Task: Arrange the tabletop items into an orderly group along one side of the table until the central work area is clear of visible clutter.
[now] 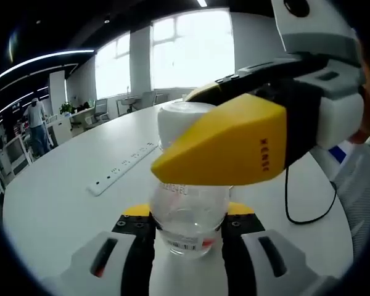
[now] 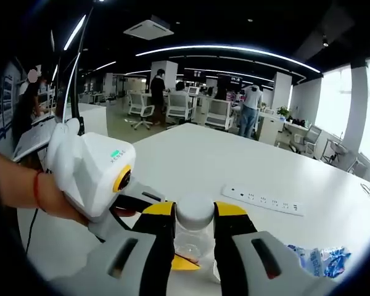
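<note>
A clear plastic bottle (image 1: pixel 188 206) with a white cap (image 1: pixel 182 117) stands between my left gripper's (image 1: pixel 188 217) black-and-yellow jaws, which press on its lower body. My right gripper (image 1: pixel 171 131) reaches in from the right, one yellow jaw crossing in front of the bottle's neck. In the right gripper view my right gripper (image 2: pixel 194 213) is shut on the white cap (image 2: pixel 194 209), with the clear bottle (image 2: pixel 194 240) below it. The left gripper (image 2: pixel 172 237), held by a hand, comes in from the left at the bottle's lower part.
A white power strip (image 1: pixel 120 168) (image 2: pixel 262 200) lies on the white table (image 1: pixel 55 203) (image 2: pixel 191 154). A crumpled blue-and-white wrapper (image 2: pixel 317 259) lies at the right. A black cable (image 1: pixel 296 209) trails across the table. Office desks, chairs and people stand beyond.
</note>
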Motion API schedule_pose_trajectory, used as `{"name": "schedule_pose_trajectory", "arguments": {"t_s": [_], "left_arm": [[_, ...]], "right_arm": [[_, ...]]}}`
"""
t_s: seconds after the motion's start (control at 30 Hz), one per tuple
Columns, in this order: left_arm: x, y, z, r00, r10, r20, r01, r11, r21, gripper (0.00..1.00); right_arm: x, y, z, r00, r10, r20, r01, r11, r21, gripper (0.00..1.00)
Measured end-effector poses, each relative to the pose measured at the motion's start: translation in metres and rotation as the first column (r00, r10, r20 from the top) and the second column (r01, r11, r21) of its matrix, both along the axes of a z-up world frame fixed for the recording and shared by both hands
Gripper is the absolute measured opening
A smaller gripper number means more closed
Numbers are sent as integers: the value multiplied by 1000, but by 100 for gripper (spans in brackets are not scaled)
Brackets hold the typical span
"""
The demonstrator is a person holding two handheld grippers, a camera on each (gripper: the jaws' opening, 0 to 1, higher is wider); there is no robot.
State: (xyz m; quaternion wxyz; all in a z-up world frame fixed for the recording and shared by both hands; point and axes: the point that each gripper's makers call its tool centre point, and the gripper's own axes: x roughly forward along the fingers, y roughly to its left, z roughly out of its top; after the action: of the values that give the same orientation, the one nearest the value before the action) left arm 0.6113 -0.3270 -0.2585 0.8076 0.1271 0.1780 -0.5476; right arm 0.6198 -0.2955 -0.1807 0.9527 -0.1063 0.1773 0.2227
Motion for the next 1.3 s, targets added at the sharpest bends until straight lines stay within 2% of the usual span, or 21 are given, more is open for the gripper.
{"name": "schedule_pose_trajectory", "arguments": {"t_s": [0.07,0.13,0.27,0.53,0.93,1.3], "left_arm": [[-1,1,-1,1000,1,-8,-1,1000,1,44],[-3,0,-3,1000,-2,-11,2,1000,7,48],[-2,1,-5,1000,6,-21,-5,1000,12,47],[0,3,-4,999,24,-29,-24,1000,8,55],[-2,7,-1,998,50,-44,-49,999,15,65],[-9,14,5,994,87,-59,-85,996,33,73]], "right_arm": [[1,-1,0,1000,3,5,-3,1000,-14,23],[3,0,1,1000,5,4,-5,1000,10,28],[3,-2,-2,1000,5,-7,-5,1000,-13,26],[3,-1,-1,1000,11,-1,-11,1000,-9,37],[5,-12,12,1000,-19,-3,19,998,68,45],[3,-25,20,1000,-17,-11,18,995,96,50]]}}
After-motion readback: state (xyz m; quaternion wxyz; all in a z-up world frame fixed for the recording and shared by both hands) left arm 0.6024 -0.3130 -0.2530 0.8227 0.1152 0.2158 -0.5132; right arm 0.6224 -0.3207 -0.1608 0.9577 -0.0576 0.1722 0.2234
